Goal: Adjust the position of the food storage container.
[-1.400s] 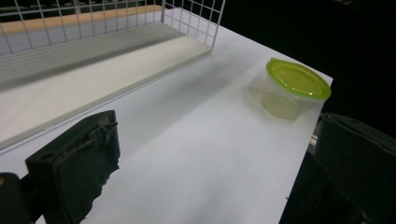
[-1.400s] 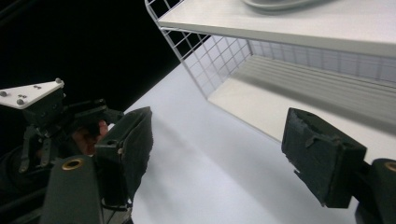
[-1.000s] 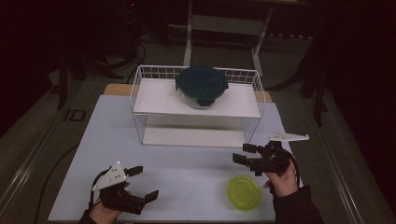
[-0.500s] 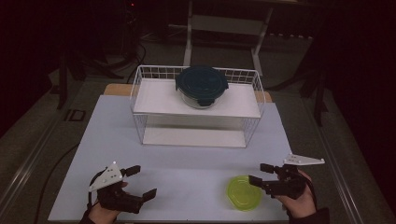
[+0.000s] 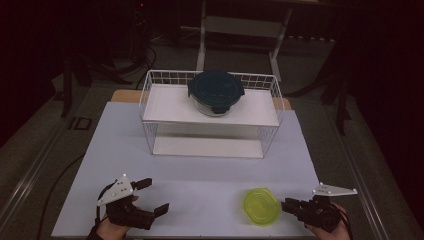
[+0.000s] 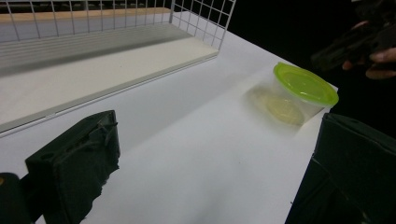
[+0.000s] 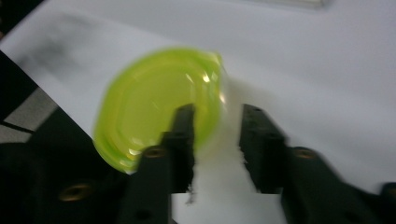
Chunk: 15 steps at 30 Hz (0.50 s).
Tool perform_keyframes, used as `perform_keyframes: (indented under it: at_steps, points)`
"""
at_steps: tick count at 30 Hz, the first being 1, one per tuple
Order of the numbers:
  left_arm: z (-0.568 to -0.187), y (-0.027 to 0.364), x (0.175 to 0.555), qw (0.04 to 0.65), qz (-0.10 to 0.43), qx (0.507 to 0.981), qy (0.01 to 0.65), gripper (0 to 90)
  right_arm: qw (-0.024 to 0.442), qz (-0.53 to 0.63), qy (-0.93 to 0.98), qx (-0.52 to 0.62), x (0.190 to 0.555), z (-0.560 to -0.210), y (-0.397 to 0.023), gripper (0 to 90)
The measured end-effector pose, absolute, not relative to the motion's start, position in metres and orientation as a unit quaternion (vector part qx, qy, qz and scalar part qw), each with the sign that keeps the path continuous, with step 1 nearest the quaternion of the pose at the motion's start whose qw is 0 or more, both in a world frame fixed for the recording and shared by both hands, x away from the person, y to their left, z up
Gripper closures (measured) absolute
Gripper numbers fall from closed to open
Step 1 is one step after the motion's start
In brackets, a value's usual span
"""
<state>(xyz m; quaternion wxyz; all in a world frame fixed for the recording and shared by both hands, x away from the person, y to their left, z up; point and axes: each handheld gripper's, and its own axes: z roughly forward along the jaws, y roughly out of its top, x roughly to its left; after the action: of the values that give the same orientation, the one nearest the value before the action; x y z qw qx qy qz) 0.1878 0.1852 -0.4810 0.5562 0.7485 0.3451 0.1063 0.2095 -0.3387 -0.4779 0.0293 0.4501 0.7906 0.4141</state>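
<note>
A small clear container with a lime-green lid (image 5: 261,206) sits near the table's front edge, right of centre. My right gripper (image 5: 287,204) lies low just right of it, pointing at it. In the right gripper view the jaws have just been closing to a narrow gap; my right gripper (image 7: 217,123) is open, its pads press on nothing, and one fingertip (image 7: 184,122) overlaps the green lid (image 7: 154,107). My left gripper (image 5: 154,196) rests open at the front left, nothing between its jaws. The left gripper view shows the container (image 6: 299,91) ahead.
A white wire rack (image 5: 150,107) stands at the back of the white table (image 5: 200,172). A glass bowl with a dark blue lid (image 5: 216,91) sits on its top shelf. The table's front and right edges are close to the container.
My right gripper has come down and toward the front edge, ending beside the green-lidded container, and its jaws have narrowed. The left gripper and the container have stayed put.
</note>
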Motion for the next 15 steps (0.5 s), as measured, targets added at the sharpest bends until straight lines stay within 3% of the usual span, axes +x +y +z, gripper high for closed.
perform_keyframes:
  at_steps: [1, 4, 15]
  points:
    - [-0.481, 0.185, 0.188, 0.557, 0.106, 0.748, 0.346, 0.0, 0.026, 0.405, 0.793, 0.455, 0.207, -0.485, -0.342, 80.8]
    - [-0.481, 0.185, 0.188, 0.556, 0.107, 0.749, 0.345, 0.0, 0.01, 0.395, 0.798, 0.454, 0.204, -0.494, -0.343, 88.3]
    - [-0.481, 0.186, 0.189, 0.557, 0.108, 0.747, 0.346, 0.0, -0.038, 0.37, 0.825, 0.426, 0.203, -0.515, -0.327, 90.0]
